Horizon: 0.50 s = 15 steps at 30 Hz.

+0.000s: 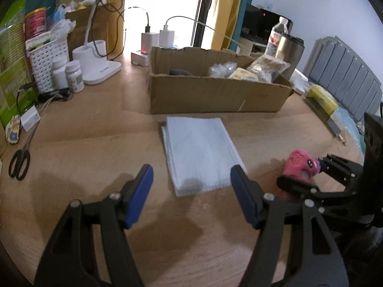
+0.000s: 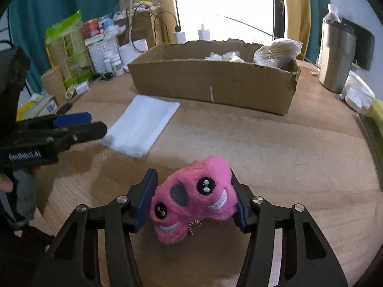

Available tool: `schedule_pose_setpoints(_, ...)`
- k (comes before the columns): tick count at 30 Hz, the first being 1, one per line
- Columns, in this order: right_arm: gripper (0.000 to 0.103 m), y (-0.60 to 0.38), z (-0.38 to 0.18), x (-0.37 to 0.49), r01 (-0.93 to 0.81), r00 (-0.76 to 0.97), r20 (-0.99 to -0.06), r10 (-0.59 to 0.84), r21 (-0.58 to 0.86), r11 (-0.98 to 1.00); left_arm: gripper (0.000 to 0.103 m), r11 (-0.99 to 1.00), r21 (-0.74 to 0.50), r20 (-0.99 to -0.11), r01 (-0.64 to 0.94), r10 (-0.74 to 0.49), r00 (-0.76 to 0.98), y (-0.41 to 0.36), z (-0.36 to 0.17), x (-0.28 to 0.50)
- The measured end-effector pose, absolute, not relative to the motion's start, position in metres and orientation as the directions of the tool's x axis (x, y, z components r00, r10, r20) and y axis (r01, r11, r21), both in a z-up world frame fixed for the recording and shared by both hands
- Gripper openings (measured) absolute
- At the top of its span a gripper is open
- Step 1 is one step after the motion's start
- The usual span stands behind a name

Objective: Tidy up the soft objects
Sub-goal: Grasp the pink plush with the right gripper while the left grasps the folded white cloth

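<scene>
behind the wooden table [image 1: 83, 157] a bright window stood between yellow and teal curtains, with chargers and cables along the far edge. an open cardboard box [image 2: 215, 83] sat across the back of the table, its front wall worn and torn along the rim. inside it, toward the right end, lay a few clear plastic bags [image 1: 223, 69] of pale stuff and a larger crumpled bag [image 2: 277, 51] of brownish filling that rose above the rim; the left part of the box looked mostly bare, apart from a dark thing in the left wrist view that was too hidden to name. a white slotted basket [image 1: 49, 64] at the left held boxes and packets, with two white pill bottles [image 1: 68, 75] just beside it. a steel tumbler [image 2: 336, 57] stood to the right of the box.

a folded white cloth [image 1: 203, 153] lay flat on the table in front of the box. the left gripper [image 1: 191, 196] hung over its near end with jaws wide apart and nothing between them.

the pink plush toy [image 2: 194, 196] sat near the front of the table, right of the cloth. it was fuzzy and lumpy, with two black embroidered eyes, white stitched grins, a grey oval patch and a small bead chain under it. the right gripper [image 2: 192, 196] had its blue pads on either side of the toy, pressing into the fur, so it gripped the toy.
</scene>
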State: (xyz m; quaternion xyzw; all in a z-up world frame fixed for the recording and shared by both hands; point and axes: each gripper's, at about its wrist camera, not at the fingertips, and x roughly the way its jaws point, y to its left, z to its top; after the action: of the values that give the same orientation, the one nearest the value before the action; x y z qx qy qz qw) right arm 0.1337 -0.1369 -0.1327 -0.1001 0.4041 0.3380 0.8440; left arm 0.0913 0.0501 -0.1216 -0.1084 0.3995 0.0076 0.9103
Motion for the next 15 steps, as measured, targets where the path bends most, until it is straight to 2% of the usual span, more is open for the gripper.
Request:
schedule_pose_setpoints(5,0.056,-0.14,-0.132,0.144,-0.658,0.401,-0.755,0.518,0.156,0.737,0.068,0.983,-0.162,-0.743,-0.088,-0.063,0.666,0.04,-0.122,0.112)
schedule_pose_setpoints(9,0.05,-0.14,-0.122,0.147,-0.67,0.44,-0.741,0.507,0.106,0.735,0.068,0.986,-0.149,-0.759,-0.08,-0.062,0.648,0.033,-0.125,0.128)
schedule_pose_setpoints(15,0.049,-0.145,-0.119,0.175,-0.651,0.46,-0.723,0.516,0.121,0.749,0.068,0.992,-0.101,-0.785,-0.078,-0.031,0.619,0.026,-0.132,0.15)
